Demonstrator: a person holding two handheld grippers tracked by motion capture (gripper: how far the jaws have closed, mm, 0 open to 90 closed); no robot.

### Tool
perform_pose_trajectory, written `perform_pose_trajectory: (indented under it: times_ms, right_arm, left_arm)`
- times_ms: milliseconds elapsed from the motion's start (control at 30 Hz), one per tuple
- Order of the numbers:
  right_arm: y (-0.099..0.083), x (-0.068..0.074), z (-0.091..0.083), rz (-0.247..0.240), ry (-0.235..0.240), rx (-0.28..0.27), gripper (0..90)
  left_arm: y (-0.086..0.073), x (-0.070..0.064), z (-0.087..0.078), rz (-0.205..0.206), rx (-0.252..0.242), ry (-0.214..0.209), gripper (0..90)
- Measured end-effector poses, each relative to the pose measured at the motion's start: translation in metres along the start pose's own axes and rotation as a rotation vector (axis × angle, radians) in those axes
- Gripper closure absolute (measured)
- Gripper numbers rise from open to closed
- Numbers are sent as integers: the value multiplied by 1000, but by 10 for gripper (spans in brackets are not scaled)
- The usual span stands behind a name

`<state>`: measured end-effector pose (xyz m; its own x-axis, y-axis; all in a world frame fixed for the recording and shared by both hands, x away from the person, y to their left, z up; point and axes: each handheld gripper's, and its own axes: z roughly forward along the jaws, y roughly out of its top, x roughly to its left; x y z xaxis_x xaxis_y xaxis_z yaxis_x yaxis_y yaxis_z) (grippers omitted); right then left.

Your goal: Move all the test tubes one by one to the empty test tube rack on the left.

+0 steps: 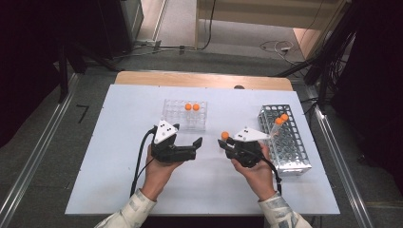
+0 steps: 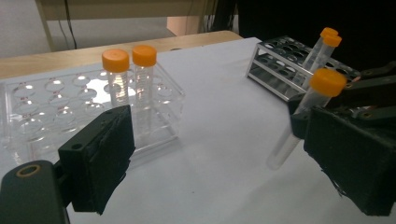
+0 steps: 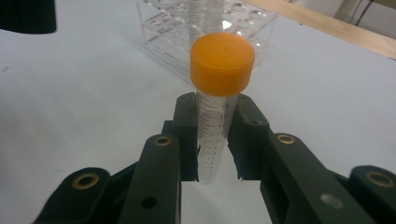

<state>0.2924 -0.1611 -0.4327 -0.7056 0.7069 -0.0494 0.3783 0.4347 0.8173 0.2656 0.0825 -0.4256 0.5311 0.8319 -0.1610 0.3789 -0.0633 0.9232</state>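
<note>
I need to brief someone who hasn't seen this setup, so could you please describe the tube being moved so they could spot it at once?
Find the white table, then the right gripper near its middle. Between its jaws is a clear, orange-capped tube; unlike the other tubes, it stands in neither the clear rack nor the metal rack.

Left gripper (image 1: 195,142): black housing with two flat black jaws, each faced with a dark rubbery pad. A grey three-cornered plate with small dark dots sits on top. A black cable trails from the rear. In the left gripper view, a brass-coloured ringed hole marks the arm of the nearer jaw.

Right gripper (image 1: 221,143): same black build, same grey three-cornered plate, black cable at the rear. In the right gripper view, the linkage arms carry brass-ringed pivot holes and plain drilled holes.

The person wears long sleeves (image 1: 135,206) in a light, pale patterned fabric.
</note>
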Motion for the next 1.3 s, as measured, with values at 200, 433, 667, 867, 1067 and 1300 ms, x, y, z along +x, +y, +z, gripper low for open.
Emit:
perform_pose_trajectory:
  times_ms: [200, 433, 667, 867, 1067, 1300]
  right_arm:
    - [11, 22, 12, -35, 43, -5, 719]
    - [18, 42, 21, -71, 82, -8, 719]
    - [18, 46, 22, -83, 96, -10, 719]
    - [17, 47, 23, -82, 102, -10, 719]
    - [17, 47, 22, -74, 106, -6, 717]
    - [17, 45, 19, -40, 137, -13, 511]
  left_arm:
    - [1, -9, -3, 28, -15, -43, 190]
    - [0, -11, -2, 48, 1, -76, 339]
    - [-3, -14, 1, 70, 17, -110, 489]
    - [-4, -14, 2, 73, 26, -123, 624]
    - [-3, -16, 1, 81, 25, -115, 693]
    - [-1, -13, 1, 65, 24, -99, 699]
